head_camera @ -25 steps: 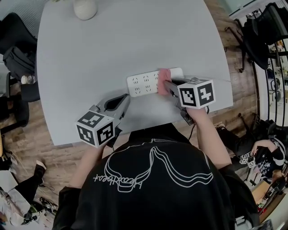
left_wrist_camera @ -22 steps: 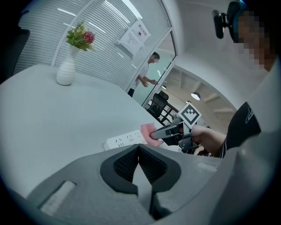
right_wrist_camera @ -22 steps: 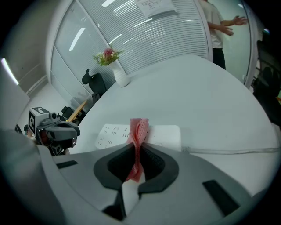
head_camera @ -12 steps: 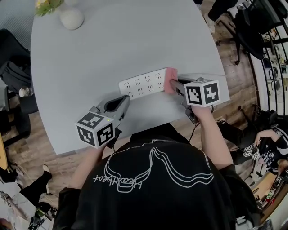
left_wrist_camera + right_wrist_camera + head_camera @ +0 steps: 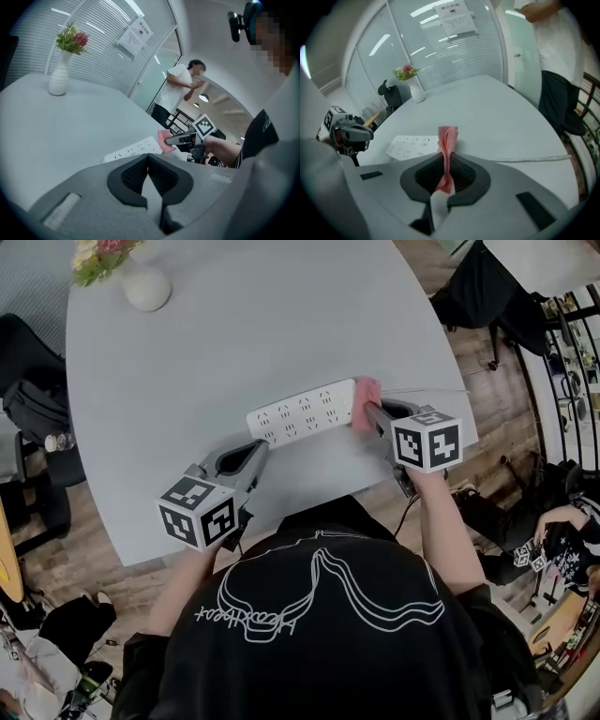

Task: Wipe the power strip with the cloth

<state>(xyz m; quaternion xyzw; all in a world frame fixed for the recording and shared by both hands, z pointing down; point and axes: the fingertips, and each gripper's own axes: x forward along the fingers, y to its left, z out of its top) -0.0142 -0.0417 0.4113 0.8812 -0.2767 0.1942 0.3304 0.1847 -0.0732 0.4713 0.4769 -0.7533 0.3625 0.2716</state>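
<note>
A white power strip (image 5: 298, 412) lies flat on the grey table (image 5: 234, 343), its thin white cable (image 5: 529, 158) trailing off to the right. My right gripper (image 5: 368, 412) is shut on a folded pink cloth (image 5: 366, 395), which rests at the strip's right end. In the right gripper view the cloth (image 5: 447, 140) stands up between the jaws of the right gripper (image 5: 447, 165), with the strip (image 5: 415, 146) to the left of it. My left gripper (image 5: 257, 448) is shut and empty, just short of the strip's near edge. The left gripper view shows the left gripper (image 5: 148, 157) with the strip (image 5: 133, 150) beyond it.
A white vase with flowers (image 5: 141, 282) stands at the table's far left corner. A person in a white shirt (image 5: 176, 91) stands beyond the table's far side. Chairs and bags (image 5: 28, 409) crowd the floor to the left. The table edge runs close to my body.
The right gripper has carried the pink cloth rightward along the strip, from near its right portion to its very end. The left gripper has stayed where it was.
</note>
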